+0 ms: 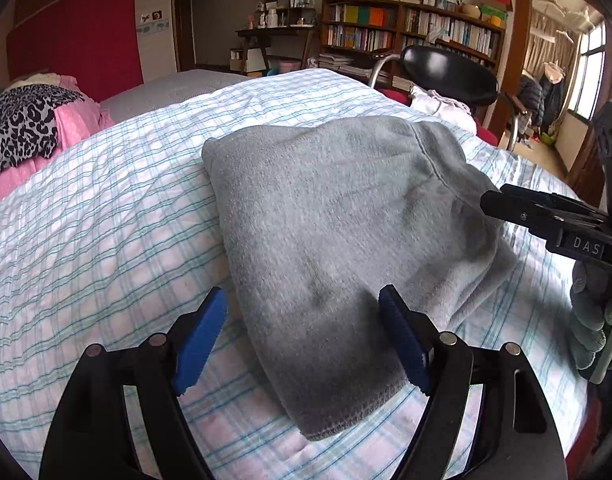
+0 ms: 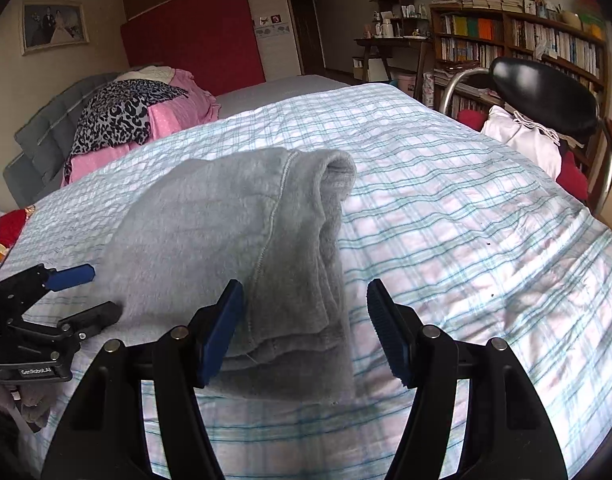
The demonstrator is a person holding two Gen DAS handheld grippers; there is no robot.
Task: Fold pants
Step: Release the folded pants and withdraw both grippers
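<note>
Left wrist view: bed covered by a pale checked quilt with blue and pink lines, lying rumpled in soft ridges. Grey fleece pants folded into a thick packet at the middle of that quilt, stitched hem at the near corner, seam running down the right side. Left gripper with jaws apart, blue pads on either side of the packet's near end, not pressing on it. Right gripper at the right edge of the packet, carried by a gloved hand. Right wrist view: right gripper also spread wide, the folded right edge of the pants between its pads without contact; left gripper low at the left, likewise open. Beyond the bed: red panel on the far wall, framed picture, packed bookshelf, black chair back, a heap of pink and leopard-print bedding at the far left. Wide bare stretch of quilt to the right of the pants; narrower strip along the near edge.
</note>
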